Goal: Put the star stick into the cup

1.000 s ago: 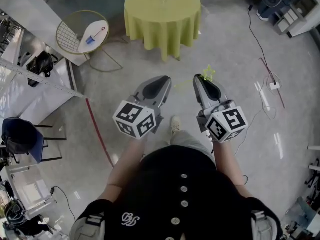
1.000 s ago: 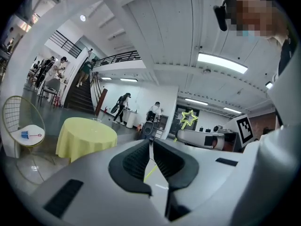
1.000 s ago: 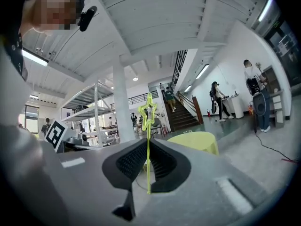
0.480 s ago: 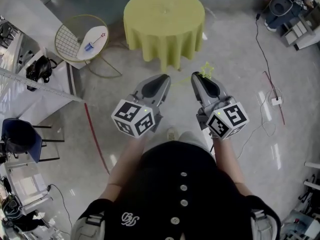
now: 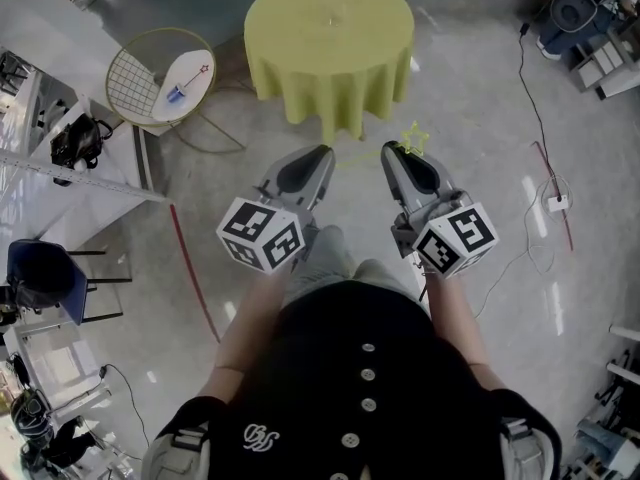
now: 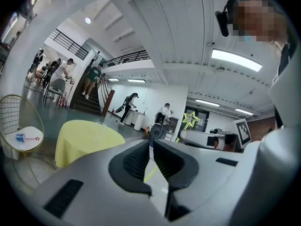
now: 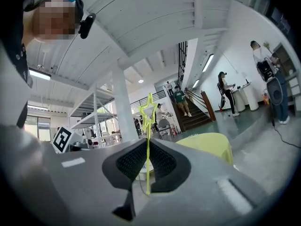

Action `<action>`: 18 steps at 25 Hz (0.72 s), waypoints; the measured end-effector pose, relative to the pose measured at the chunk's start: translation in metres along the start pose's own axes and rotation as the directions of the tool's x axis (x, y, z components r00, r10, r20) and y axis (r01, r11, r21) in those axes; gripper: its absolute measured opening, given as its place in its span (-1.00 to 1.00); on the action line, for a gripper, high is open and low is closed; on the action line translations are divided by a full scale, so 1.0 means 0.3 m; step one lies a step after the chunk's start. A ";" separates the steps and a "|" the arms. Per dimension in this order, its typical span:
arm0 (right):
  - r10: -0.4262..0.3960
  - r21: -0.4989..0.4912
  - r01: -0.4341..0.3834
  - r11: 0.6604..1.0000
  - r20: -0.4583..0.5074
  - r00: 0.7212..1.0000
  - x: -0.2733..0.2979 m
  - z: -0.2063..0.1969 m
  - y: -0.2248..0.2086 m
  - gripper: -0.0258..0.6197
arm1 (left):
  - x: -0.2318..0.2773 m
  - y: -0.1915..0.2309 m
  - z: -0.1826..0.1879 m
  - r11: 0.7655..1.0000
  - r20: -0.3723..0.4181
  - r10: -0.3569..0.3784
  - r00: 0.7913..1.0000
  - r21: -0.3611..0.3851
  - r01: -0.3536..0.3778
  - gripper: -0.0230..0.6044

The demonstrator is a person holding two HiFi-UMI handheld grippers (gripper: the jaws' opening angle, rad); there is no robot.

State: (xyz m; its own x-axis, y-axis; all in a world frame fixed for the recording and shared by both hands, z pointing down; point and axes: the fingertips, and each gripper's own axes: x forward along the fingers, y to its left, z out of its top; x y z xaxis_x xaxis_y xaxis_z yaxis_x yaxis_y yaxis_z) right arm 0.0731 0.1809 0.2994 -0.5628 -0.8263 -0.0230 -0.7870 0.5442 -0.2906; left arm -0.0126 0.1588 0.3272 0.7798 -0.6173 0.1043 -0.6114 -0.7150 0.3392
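well, star stick looks thin, neon yellow-green, star-tipped.

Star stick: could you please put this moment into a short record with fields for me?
star stick: yellow-green, upright, pinched by its stem
right gripper: shut on the star stick
left gripper: shut, nothing held
table: round, yellow-green cloth, ahead of both grippers
cup: seemingly a clear glass on the table, too faint to be sure
stage: star stick not yet in the cup
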 end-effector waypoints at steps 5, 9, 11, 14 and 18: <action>-0.003 0.001 0.003 1.000 -0.017 1.000 0.025 -0.014 -0.033 -0.87 | 0.042 0.043 -0.021 1.000 -0.020 0.000 1.000 -0.020 0.000 -0.82; -0.024 0.006 0.024 1.000 -0.023 0.999 0.052 -0.019 -0.075 -0.87 | 0.095 0.062 -0.017 0.999 -0.029 -0.028 0.999 -0.021 0.028 -0.82; -0.036 0.006 0.036 0.999 -0.018 0.999 0.069 -0.014 -0.101 -0.87 | 0.126 0.078 -0.014 0.999 -0.035 -0.039 0.999 -0.024 0.039 -0.82; -0.052 0.000 0.052 0.999 -0.013 0.999 0.103 -0.007 -0.145 -0.87 | 0.175 0.109 -0.008 0.998 -0.042 -0.055 0.998 -0.023 0.054 -0.82; -0.071 0.006 0.071 0.997 -0.017 0.997 0.173 -0.008 -0.216 -0.87 | 0.243 0.167 -0.004 0.997 -0.068 -0.078 0.995 -0.023 0.077 -0.82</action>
State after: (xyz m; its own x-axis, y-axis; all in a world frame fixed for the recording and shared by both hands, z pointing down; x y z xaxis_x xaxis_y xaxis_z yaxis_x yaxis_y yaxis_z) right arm 0.0944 0.1030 0.3194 -0.5096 -0.8603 0.0140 -0.8236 0.4831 -0.2971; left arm 0.0138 0.0784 0.3528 0.8326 -0.5357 0.1404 -0.5463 -0.7526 0.3677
